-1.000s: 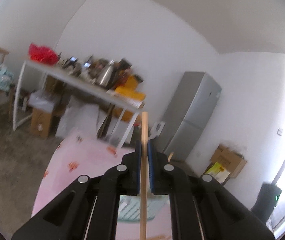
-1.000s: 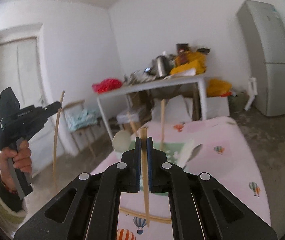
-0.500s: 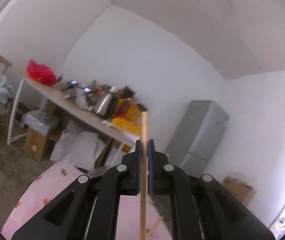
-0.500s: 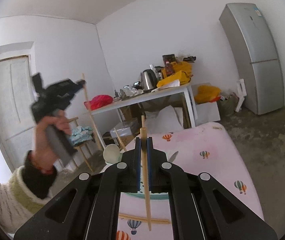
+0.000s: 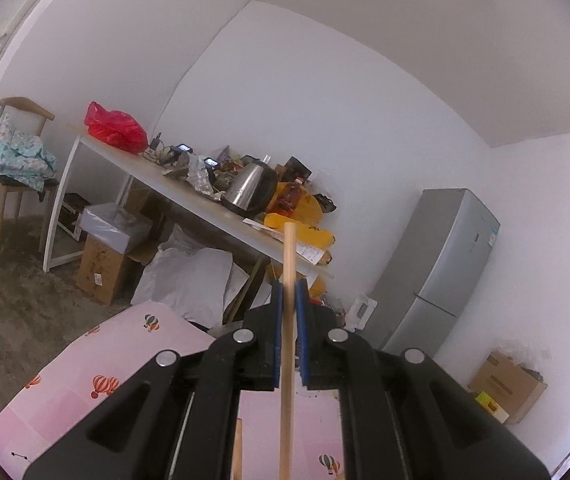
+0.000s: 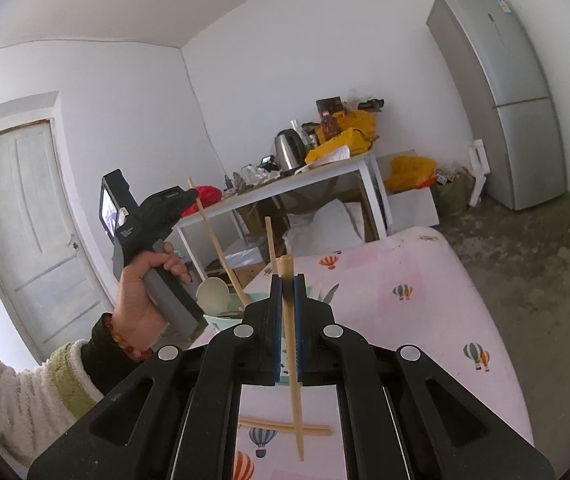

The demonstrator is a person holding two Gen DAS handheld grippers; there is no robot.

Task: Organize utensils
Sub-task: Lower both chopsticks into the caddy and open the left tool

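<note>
My left gripper (image 5: 289, 292) is shut on a wooden chopstick (image 5: 287, 344) that stands upright between its blue pads. In the right wrist view the left gripper (image 6: 193, 196) is held high at the left, its chopstick (image 6: 217, 250) slanting down into a pale green utensil holder (image 6: 221, 322) with a white spoon (image 6: 213, 294) in it. My right gripper (image 6: 287, 280) is shut on another wooden chopstick (image 6: 292, 356), held above the pink balloon-print table (image 6: 425, 312). A further chopstick (image 6: 285, 427) lies flat on the table below it.
A white side table (image 6: 285, 192) loaded with a kettle, bags and clutter stands behind. A grey fridge (image 6: 505, 96) is at the right. Cardboard boxes (image 5: 101, 272) sit on the floor, a chair (image 5: 17, 152) and a door (image 6: 25, 220) at the left.
My left gripper swung up and then lowered, bringing its chopstick tip down into the utensil holder. My right gripper stayed roughly in place, still holding its chopstick.
</note>
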